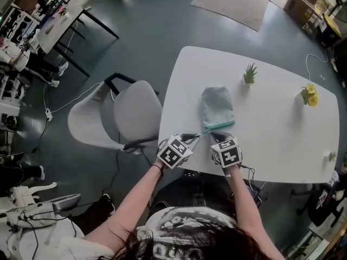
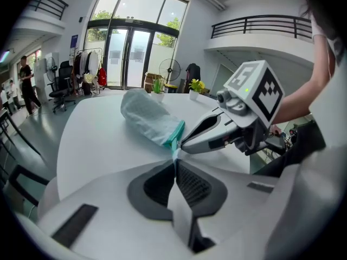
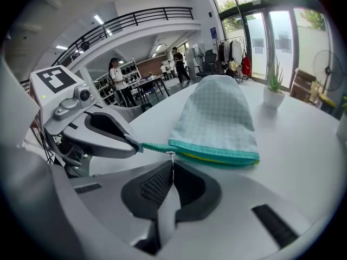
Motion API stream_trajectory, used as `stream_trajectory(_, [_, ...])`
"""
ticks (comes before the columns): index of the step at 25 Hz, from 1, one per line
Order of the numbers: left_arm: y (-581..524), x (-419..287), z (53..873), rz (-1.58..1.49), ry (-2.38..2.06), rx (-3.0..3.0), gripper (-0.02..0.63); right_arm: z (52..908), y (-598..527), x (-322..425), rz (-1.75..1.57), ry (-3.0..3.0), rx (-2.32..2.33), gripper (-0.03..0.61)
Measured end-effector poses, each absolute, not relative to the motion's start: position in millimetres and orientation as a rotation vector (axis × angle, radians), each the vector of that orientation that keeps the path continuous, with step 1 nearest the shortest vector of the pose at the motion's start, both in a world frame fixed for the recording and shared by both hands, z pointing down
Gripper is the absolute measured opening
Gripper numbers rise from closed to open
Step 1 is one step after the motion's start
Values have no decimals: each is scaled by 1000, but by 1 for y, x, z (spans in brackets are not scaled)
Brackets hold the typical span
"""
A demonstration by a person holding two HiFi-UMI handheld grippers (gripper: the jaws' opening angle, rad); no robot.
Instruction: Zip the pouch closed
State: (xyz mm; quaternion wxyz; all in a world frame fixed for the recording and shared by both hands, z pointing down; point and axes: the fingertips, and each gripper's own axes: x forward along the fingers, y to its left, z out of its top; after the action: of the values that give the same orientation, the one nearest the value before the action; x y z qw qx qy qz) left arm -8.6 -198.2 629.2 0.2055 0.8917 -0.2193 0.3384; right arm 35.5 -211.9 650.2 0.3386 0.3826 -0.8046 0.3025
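A pale blue-green checked pouch (image 1: 217,107) lies on the white table (image 1: 282,140), its teal zipper edge (image 1: 219,125) turned toward me. My left gripper (image 1: 196,136) is shut on the teal tape end at the zipper's left end (image 2: 174,151). Just to its right, my right gripper (image 1: 216,137) is shut on the small zipper pull (image 3: 172,156). In the right gripper view the zipper (image 3: 217,157) gapes to the right of the pull, with yellow lining showing. Both grippers point down at the pouch's near edge, their tips almost touching.
A small green plant (image 1: 250,73) stands beyond the pouch, and a yellow flower (image 1: 309,95) sits at the far right. A grey chair (image 1: 127,115) is at the table's left edge. The table's front edge runs right under the grippers.
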Motion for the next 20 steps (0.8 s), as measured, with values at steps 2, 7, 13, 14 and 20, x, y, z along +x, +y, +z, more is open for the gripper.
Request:
stream_trajectory(2, [-199, -10, 630, 940, -613, 2482, 18, 652, -215, 41, 771, -2082, 1002, 0])
stream_trajectory(7, [-198, -13, 631, 940, -609, 2481, 18, 656, -220, 62, 775, -2040, 1033, 1])
stream_trajectory(13, [-199, -18, 633, 945, -619, 2471, 18, 660, -227, 86, 759, -1996, 1064, 0])
stream_trajectory(14, [-199, -19, 633, 950, -619, 2475, 18, 660, -228, 90, 763, -1989, 1070, 2])
stream_trajectory(20, [-201, -27, 636, 972, -641, 2465, 18, 660, -236, 110, 752, -1980, 1095, 0])
